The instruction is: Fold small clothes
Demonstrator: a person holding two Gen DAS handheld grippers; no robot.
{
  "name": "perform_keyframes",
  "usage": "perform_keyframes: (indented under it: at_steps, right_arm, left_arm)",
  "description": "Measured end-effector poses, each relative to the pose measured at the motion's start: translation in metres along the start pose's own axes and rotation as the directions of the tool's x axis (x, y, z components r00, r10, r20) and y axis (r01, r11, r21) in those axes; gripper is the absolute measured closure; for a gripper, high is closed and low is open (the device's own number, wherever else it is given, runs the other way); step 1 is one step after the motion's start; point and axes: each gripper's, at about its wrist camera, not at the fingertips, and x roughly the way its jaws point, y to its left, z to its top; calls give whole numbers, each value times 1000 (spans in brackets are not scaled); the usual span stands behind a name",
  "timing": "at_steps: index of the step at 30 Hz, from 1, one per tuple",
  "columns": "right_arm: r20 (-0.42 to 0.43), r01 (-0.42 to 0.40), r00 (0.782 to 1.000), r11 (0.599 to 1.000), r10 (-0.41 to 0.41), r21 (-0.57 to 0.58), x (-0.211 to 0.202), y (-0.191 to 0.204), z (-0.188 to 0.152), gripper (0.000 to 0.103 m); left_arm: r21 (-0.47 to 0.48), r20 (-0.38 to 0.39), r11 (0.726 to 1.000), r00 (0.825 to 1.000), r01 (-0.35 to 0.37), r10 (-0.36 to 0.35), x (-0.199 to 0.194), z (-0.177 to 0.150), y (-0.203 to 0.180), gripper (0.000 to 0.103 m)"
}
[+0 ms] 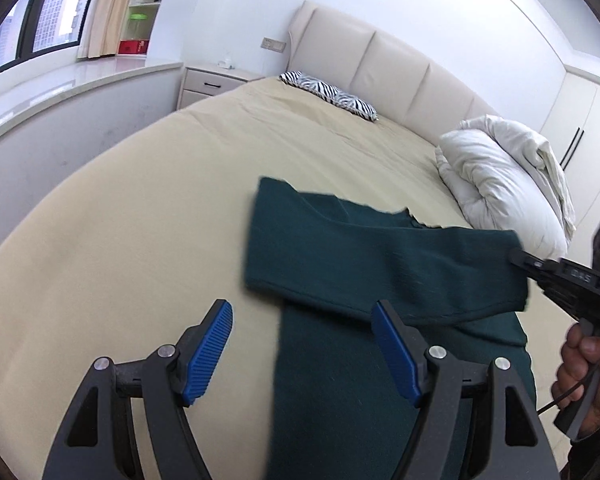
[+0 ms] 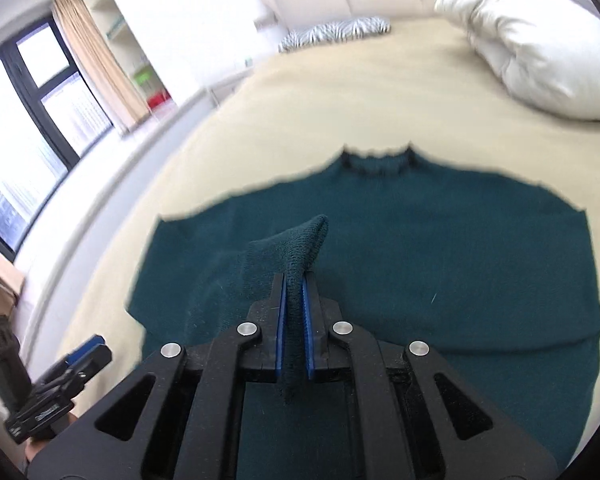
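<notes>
Knitwear first: dark green sweater [image 2: 440, 248] is lying spread on the beige bed [image 2: 320, 92], collar pointing away, body stretching out ahead of the right gripper's fingers. One sleeve [image 1: 380, 256] is being lifted and drawn across the body; its cuff is sitting pinched between the blue pads of the right gripper [image 2: 294, 292], whose fingers are nearly together with knit fabric trapped in the gap. The left gripper [image 1: 304, 352] is hovering with its fingers standing wide and nothing between them, the sweater's lower body lying beneath and beyond the right-hand finger. A hand [image 1: 584, 372] is gripping the right tool's handle at the frame edge.

Judging by this, the sleeve fold is under way. The next move likely calls for carrying the cuff over the chest and laying it flat before letting go, with the free fingers ready to pin or smooth the fold.

Further out, a white duvet [image 2: 540, 40] is bunched beyond the fingers to the right, and a zebra-print pillow [image 1: 332, 94] is resting near the padded headboard [image 1: 380, 60].
</notes>
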Motion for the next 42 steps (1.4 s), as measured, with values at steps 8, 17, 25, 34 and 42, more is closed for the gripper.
perform_keyframes:
  at_steps: [8, 17, 25, 34, 42]
  right_arm:
    - [-117, 155, 983, 984, -144, 87, 32, -84, 11, 97]
    - [-59, 162, 986, 975, -154, 155, 28, -114, 3, 97]
    - [-101, 157, 985, 977, -143, 147, 33, -136, -3, 93]
    - [-119, 83, 991, 971, -57, 223, 36, -150, -7, 82]
    - [-126, 163, 981, 977, -146, 135, 50, -134, -5, 97]
  left_arm:
    - [27, -9, 998, 998, -61, 61, 45, 50, 7, 29]
    - [50, -92, 994, 990, -100, 104, 100, 73, 2, 29]
    - [120, -160, 985, 977, -121, 139, 140, 74, -15, 29]
    - [170, -220, 974, 958, -148, 184, 187, 88, -16, 44]
    - [266, -111, 950, 973, -166, 201, 172, 85, -32, 96]
